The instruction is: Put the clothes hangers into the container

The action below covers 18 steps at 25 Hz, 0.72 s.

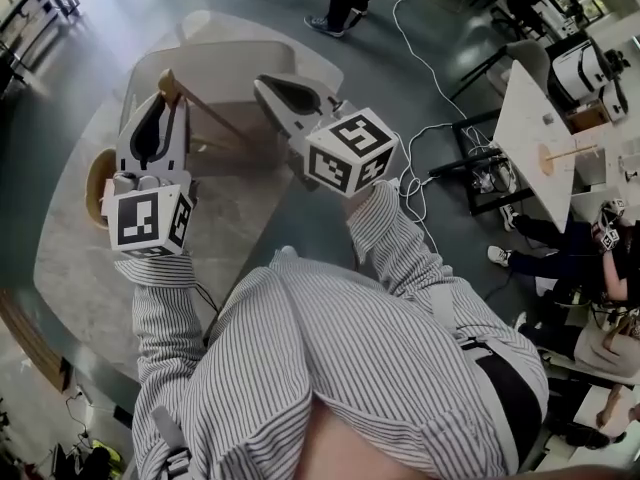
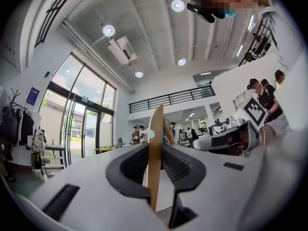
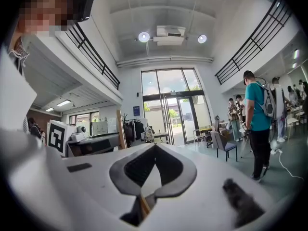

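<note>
Striped shirt (image 1: 340, 368) fills the lower frame of the head view. Left gripper (image 2: 155, 147): jaws partly apart, clamped on the upright wooden strip of the clothes hanger (image 1: 215, 113). Right gripper (image 3: 154, 147): jaw tips meet, and a thin piece of the same wood is pinched low at their base. Hanger position: upper left of the head view, spanning both grippers, above the round table (image 1: 70, 268) and just below a pale container (image 1: 240, 56).
</note>
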Motion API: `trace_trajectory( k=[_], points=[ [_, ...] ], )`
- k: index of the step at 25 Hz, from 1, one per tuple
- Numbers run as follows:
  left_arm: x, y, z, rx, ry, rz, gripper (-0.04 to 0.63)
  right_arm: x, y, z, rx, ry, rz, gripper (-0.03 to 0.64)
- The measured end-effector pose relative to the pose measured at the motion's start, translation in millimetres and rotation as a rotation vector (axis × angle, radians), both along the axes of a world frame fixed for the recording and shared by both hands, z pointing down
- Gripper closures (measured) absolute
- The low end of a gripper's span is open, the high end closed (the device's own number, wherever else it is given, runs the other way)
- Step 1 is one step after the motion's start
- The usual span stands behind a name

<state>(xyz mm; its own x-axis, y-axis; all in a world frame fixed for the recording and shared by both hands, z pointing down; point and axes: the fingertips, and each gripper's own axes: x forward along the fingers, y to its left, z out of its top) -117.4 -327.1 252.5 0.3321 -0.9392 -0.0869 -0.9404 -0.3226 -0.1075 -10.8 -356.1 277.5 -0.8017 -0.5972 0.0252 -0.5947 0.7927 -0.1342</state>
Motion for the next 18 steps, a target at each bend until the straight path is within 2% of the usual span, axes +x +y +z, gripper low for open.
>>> trace_trajectory(
  k=[8, 18],
  points=[
    [6.0, 20.6, 22.2, -0.010, -0.101, -0.004, 0.506, -5.7, 5.5, 6.5, -0.012, 0.010, 0.006, 0.601],
    [-0.9, 42.0, 39.0, -0.012, -0.092, -0.028, 0.506, -9.6, 14.7, 16.6, -0.034, 0.021, 0.005, 0.601]
  ],
)
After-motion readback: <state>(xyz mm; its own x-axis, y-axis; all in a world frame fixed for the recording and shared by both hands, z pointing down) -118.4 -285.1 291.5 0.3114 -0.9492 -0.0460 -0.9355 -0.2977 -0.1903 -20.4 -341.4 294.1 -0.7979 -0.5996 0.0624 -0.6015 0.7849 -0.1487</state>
